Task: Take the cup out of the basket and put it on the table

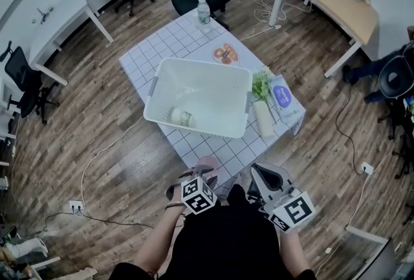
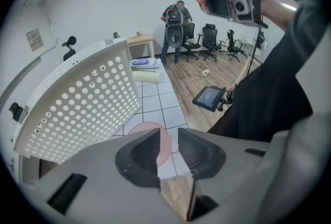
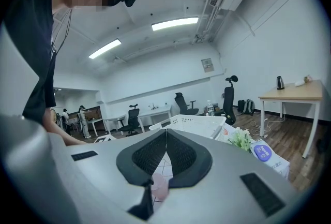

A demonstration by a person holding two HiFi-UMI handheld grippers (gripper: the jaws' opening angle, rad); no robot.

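Note:
A pink cup (image 1: pixel 207 163) stands on the checked table (image 1: pixel 194 46) at its near corner, outside the white perforated basket (image 1: pixel 169 81). My left gripper (image 1: pixel 199 175) hovers right at it, jaws open a little with nothing between them. In the left gripper view the cup (image 2: pixel 164 146) shows through the gap of the left gripper (image 2: pixel 168 137), with the basket (image 2: pixel 83 109) to the left. My right gripper (image 1: pixel 257 174) is shut and empty, held just right of the cup. The right gripper view shows the cup (image 3: pixel 159 187) below the right gripper (image 3: pixel 165 140), with the basket (image 3: pixel 194 122) beyond.
A pale bottle-like thing (image 1: pixel 181 117) lies inside the basket. Beyond and right of it are a water bottle (image 1: pixel 203 12), a plate (image 1: pixel 225 53), green flowers (image 1: pixel 261 86), a white roll (image 1: pixel 263 118) and a blue packet (image 1: pixel 283 96). Office chairs and desks ring the room. A person (image 2: pixel 176 26) stands behind.

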